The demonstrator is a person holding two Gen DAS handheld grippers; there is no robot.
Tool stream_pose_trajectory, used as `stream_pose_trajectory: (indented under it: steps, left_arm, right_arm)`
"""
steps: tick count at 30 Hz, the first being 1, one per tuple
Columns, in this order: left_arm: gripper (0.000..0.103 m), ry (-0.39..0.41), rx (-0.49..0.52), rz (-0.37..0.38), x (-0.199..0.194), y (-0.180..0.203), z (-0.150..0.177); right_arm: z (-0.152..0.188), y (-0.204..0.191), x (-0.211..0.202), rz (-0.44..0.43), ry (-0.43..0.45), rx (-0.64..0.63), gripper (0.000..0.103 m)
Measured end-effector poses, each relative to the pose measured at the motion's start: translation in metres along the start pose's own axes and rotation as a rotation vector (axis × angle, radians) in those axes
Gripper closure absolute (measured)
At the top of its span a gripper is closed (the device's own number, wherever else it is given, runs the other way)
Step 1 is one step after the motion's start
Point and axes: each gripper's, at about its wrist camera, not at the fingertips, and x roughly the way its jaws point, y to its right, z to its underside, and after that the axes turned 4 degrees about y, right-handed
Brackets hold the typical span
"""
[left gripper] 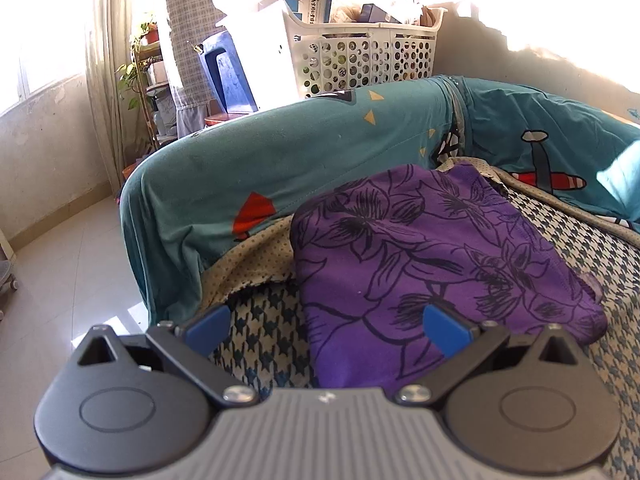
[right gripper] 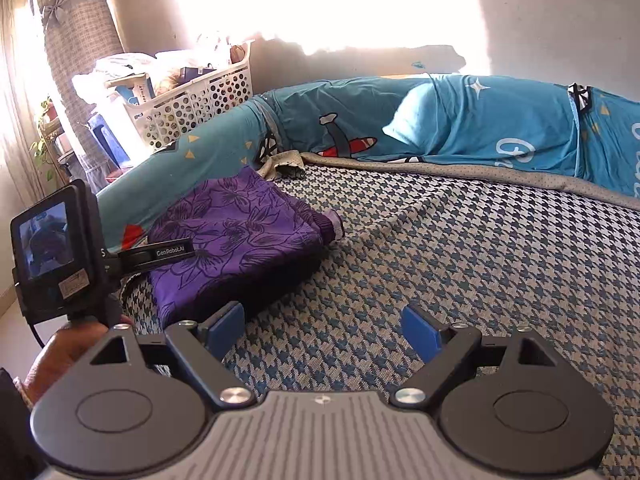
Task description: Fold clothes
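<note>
Now both grippers, left gripper [left gripper: 326, 330] and right gripper [right gripper: 324, 330], hover spread.

"GenRobot.AI" is showing in white on the black strap [right gripper: 160, 255] of the left-hand device — other print is reading illegibly.

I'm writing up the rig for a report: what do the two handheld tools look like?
Both match: the left tool and right tool have blue pads on black linkage arms, round black discs, silver screws and a ribbed grey body. The left one carries a small screen, a "GenRobot.AI" strap and a black cable.
</note>
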Motion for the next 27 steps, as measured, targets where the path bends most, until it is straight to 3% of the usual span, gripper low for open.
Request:
stream_pose_trajectory:
  steps: [6, 16, 21, 27]
  left_arm:
    - [0.000, -0.004, 0.033, -0.004, 0.015, -0.014, 0.006]
    - [0.000, -0.056, -0.032, 0.103, -0.032, -0.049, 0.039]
    - [0.000, 0.010, -0.055, 0.136, -0.063, -0.047, 0.038]
    - [0.000, 0.019, -0.043, 0.165, -0.084, -0.036, 0.032]
  right_arm:
    - [0.002, -0.006, 0.011, -0.004, -0.019, -0.018, 0.017]
    - [0.004, -0.005, 0.018, 0.012, -0.039, -0.015, 0.017]
    - [0.002, -0.007, 0.014, 0.011, -0.028, -0.009, 0.017]
    - [0.002, -0.009, 0.005, 0.006, -0.016, -0.022, 0.017]
